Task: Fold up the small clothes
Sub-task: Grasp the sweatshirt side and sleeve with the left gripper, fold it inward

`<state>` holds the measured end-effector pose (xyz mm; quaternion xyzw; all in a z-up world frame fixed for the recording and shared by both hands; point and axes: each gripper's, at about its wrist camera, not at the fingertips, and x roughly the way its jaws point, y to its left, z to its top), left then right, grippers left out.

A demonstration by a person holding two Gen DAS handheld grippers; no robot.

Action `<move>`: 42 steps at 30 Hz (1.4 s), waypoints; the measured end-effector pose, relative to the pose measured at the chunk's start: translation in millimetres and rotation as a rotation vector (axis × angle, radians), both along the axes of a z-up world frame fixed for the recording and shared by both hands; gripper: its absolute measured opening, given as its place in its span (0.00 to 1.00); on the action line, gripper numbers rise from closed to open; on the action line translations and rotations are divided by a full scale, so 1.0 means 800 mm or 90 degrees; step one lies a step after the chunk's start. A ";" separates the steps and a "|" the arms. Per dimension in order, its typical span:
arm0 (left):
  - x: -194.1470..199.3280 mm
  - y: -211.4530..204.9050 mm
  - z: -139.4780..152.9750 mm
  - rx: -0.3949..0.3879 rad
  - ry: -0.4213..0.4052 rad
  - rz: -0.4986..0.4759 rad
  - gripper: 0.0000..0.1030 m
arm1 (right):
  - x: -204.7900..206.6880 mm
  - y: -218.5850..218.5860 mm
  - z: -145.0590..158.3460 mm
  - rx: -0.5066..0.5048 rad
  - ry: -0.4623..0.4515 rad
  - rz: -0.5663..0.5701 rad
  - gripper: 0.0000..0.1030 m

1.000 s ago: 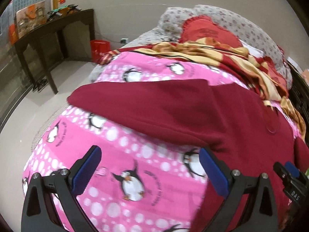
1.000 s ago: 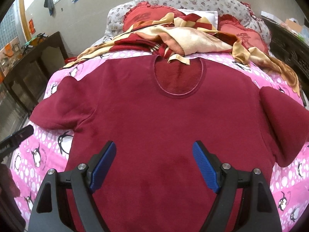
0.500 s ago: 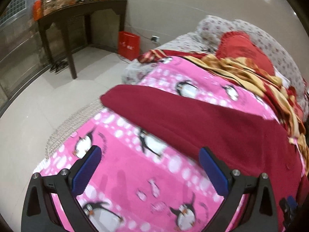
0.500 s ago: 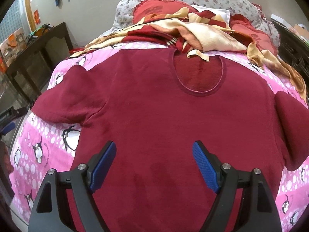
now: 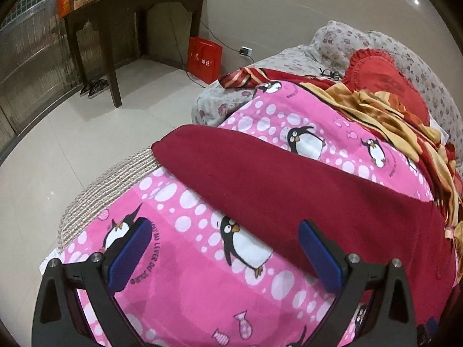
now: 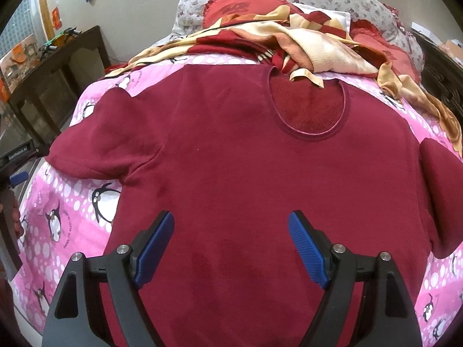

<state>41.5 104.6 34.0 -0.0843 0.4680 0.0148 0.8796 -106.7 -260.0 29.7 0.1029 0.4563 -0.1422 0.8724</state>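
Where the maroon shirt (image 6: 246, 159) lies flat: crumpled blanket (image 6: 303, 46) overlapping its collar, both grippers' fingers (image 6: 156, 243) wide, empty.

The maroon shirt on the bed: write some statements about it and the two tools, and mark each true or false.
1. The maroon shirt lies spread flat, neckline facing up. True.
2. The right tool is clamped on the shirt's hem. False: its jaws stand open over the shirt's body, gripping nothing.
3. The left tool is open above the pink penguin sheet, beside a sleeve. True.
4. Both sleeves are already folded over the chest. False: both stick out sideways.
5. A red and tan blanket lies bunched beyond the collar. True.
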 end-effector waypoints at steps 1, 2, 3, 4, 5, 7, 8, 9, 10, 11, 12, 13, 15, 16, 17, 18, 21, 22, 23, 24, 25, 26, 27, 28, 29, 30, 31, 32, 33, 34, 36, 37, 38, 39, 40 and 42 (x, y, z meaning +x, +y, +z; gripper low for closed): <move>0.002 -0.001 -0.002 -0.005 0.002 0.000 1.00 | 0.001 -0.001 -0.001 0.000 0.001 0.000 0.93; 0.003 -0.002 -0.004 -0.010 0.006 0.000 1.00 | 0.001 -0.001 -0.002 0.000 0.002 0.001 0.93; 0.005 -0.002 -0.006 -0.014 0.011 -0.001 1.00 | 0.001 -0.001 -0.002 0.000 0.003 0.001 0.93; 0.006 -0.003 -0.008 -0.017 0.014 -0.002 1.00 | 0.002 -0.002 -0.003 -0.001 0.005 0.001 0.93; 0.008 -0.004 -0.009 -0.021 0.015 -0.003 0.99 | 0.002 -0.003 -0.004 -0.001 0.007 0.000 0.93; 0.010 -0.006 -0.011 -0.026 0.013 -0.005 0.96 | 0.002 -0.005 -0.008 0.004 0.010 -0.003 0.93; 0.012 -0.008 -0.011 -0.028 0.012 -0.006 0.92 | 0.002 -0.006 -0.009 0.007 0.011 -0.004 0.93; 0.015 -0.009 -0.013 -0.032 0.013 -0.009 0.87 | 0.002 -0.008 -0.011 0.013 0.014 -0.006 0.93; 0.020 -0.011 -0.016 -0.040 0.019 -0.014 0.86 | 0.002 -0.009 -0.012 0.016 0.016 -0.007 0.93; 0.025 -0.011 -0.019 -0.049 0.025 -0.016 0.82 | 0.002 -0.010 -0.013 0.017 0.018 -0.008 0.93; 0.029 -0.010 -0.022 -0.059 0.029 -0.015 0.79 | 0.002 -0.010 -0.013 0.017 0.019 -0.008 0.93; 0.032 -0.009 -0.023 -0.080 0.029 -0.013 0.77 | 0.002 -0.012 -0.013 0.014 0.019 -0.009 0.93; 0.040 -0.004 -0.027 -0.124 0.024 -0.007 0.68 | 0.000 -0.013 -0.013 0.012 0.017 -0.011 0.93; 0.044 -0.002 -0.029 -0.137 0.024 -0.006 0.65 | -0.001 -0.015 -0.013 0.013 0.017 -0.013 0.93; 0.049 0.001 -0.031 -0.147 0.026 -0.005 0.56 | -0.002 -0.016 -0.014 0.014 0.018 -0.015 0.93; 0.054 0.004 -0.034 -0.152 0.030 -0.002 0.49 | -0.003 -0.017 -0.014 0.017 0.019 -0.016 0.93; 0.061 0.014 -0.034 -0.162 0.030 0.005 0.13 | -0.007 -0.021 -0.014 0.022 0.016 -0.021 0.93; 0.059 0.015 -0.026 -0.166 0.027 -0.003 0.10 | -0.009 -0.022 -0.013 0.022 0.013 -0.024 0.93; 0.055 0.014 -0.015 -0.160 0.014 -0.009 0.08 | -0.011 -0.023 -0.012 0.022 0.012 -0.025 0.93; 0.049 0.013 -0.004 -0.155 -0.002 -0.016 0.08 | -0.012 -0.024 -0.011 0.023 0.011 -0.025 0.93; 0.039 0.007 0.015 -0.143 -0.030 -0.028 0.08 | -0.015 -0.027 -0.008 0.021 0.007 -0.025 0.93; 0.029 -0.001 0.032 -0.130 -0.056 -0.042 0.08 | -0.017 -0.030 -0.006 0.017 0.004 -0.029 0.93; 0.017 -0.011 0.051 -0.123 -0.085 -0.060 0.08 | -0.019 -0.032 -0.004 0.016 0.001 -0.033 0.93; 0.003 -0.025 0.072 -0.122 -0.114 -0.085 0.08 | -0.021 -0.036 -0.002 0.016 -0.002 -0.039 0.93; -0.011 -0.041 0.092 -0.122 -0.139 -0.113 0.08 | -0.024 -0.042 0.000 0.020 -0.007 -0.047 0.93; -0.019 -0.054 0.106 -0.123 -0.154 -0.133 0.08 | -0.026 -0.048 0.002 0.024 -0.010 -0.054 0.93; -0.036 -0.079 0.124 -0.123 -0.178 -0.169 0.08 | -0.031 -0.054 0.003 0.030 -0.015 -0.064 0.93; -0.044 -0.095 0.134 -0.119 -0.189 -0.195 0.08 | -0.035 -0.061 0.005 0.033 -0.021 -0.074 0.93; -0.061 -0.126 0.146 -0.105 -0.206 -0.241 0.08 | -0.040 -0.067 0.007 0.037 -0.026 -0.085 0.93; -0.073 -0.148 0.152 -0.097 -0.217 -0.270 0.08 | -0.047 -0.076 0.009 0.039 -0.032 -0.099 0.93; -0.100 -0.198 0.156 -0.088 -0.225 -0.333 0.08 | -0.057 -0.089 0.012 0.042 -0.038 -0.117 0.93; -0.114 -0.226 0.150 -0.084 -0.221 -0.369 0.08 | -0.065 -0.098 0.012 0.043 -0.038 -0.131 0.93; -0.128 -0.255 0.139 -0.082 -0.209 -0.401 0.08 | -0.071 -0.104 0.012 0.044 -0.038 -0.141 0.93; -0.138 -0.272 0.130 -0.081 -0.198 -0.419 0.08 | -0.077 -0.110 0.012 0.045 -0.037 -0.152 0.93; -0.148 -0.297 0.113 -0.081 -0.177 -0.450 0.08 | -0.084 -0.118 0.012 0.049 -0.038 -0.164 0.93; -0.165 -0.334 0.080 -0.085 -0.132 -0.500 0.08 | -0.097 -0.130 0.014 0.054 -0.040 -0.182 0.93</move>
